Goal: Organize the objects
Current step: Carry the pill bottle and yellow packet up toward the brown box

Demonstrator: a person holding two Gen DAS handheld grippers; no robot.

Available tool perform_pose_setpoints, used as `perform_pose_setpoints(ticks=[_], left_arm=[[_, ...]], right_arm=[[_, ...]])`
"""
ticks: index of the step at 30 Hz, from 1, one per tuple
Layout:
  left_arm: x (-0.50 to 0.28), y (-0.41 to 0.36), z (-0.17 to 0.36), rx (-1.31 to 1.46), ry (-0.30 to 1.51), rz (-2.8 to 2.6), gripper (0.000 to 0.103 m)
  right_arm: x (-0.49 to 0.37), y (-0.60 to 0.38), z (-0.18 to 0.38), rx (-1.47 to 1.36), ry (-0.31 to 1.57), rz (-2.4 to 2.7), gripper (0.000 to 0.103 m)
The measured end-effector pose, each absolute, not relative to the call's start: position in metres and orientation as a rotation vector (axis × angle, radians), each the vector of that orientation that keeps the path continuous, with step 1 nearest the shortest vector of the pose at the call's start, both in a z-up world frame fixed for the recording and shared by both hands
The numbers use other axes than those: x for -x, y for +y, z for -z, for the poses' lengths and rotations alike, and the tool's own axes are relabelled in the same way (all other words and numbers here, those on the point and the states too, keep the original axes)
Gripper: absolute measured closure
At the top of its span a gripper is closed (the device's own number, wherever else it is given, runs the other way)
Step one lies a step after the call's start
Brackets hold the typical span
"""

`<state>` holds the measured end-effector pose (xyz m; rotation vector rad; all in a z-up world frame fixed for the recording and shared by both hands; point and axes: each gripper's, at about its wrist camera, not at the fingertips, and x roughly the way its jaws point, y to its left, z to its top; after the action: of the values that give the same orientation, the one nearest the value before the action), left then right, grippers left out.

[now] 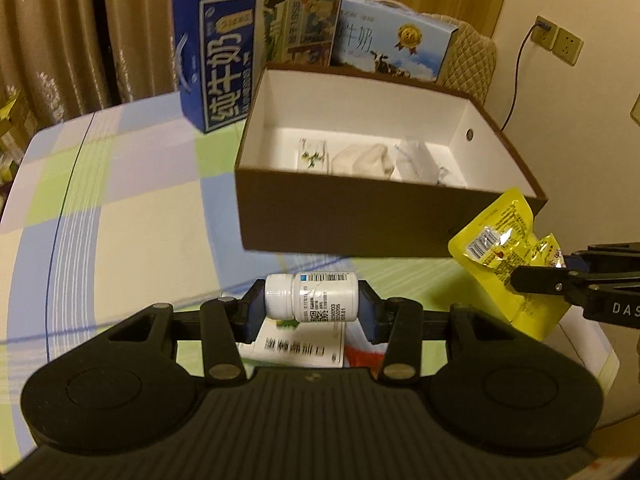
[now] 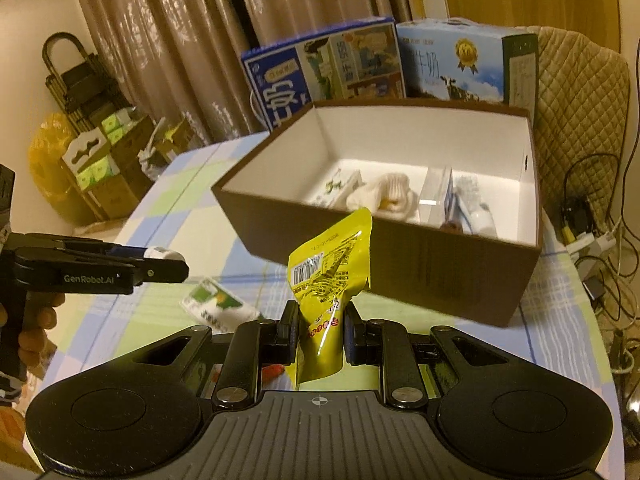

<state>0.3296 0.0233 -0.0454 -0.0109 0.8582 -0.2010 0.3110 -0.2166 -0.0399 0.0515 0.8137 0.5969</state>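
Two handheld grippers hover over a checked tablecloth, each carrying an item toward an open brown box with a white inside. The left gripper is clamped on a small white pill bottle, held sideways with its cap to the left, in front of the box's near wall. The right gripper pinches a yellow snack pouch near its lower end, so the pouch stands upright just short of the box. Inside the box lie a small printed packet, a pale rolled cloth and clear plastic items. Milk cartons stand behind it. A green and white packet remains on the table. The step appears to be carrying both items in; next, each must rise over the near wall, then be let go above a bare patch of the box floor.
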Motion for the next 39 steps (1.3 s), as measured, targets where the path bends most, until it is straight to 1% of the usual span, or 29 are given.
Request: perform_pose_setpoints(ticks=[12,18,24,39], left_arm=[[-0.385,0.002,0.022,-0.036,0.799,0.244,0.062],[-0.418,-0.01,0.017,-0.047,0.797,0.259,0.062],[-0.45,-0.021,0.021,-0.067,0.807,0.268,0.062],[-0.542,-0.04,0.046,-0.084,0.864,0.256,0.062]], right_arm=[[-0.357,-0.212,0.012,-0.101,0.74,-0.587,0.084],[-0.386,-0.208,0.006,-0.117,0.725,-0.58,0.084],[-0.418,-0.209,0.015,-0.157,0.756,-0.543,0.084],[-0.525,-0.213,0.052,-0.357,0.913,-0.428,0.084]])
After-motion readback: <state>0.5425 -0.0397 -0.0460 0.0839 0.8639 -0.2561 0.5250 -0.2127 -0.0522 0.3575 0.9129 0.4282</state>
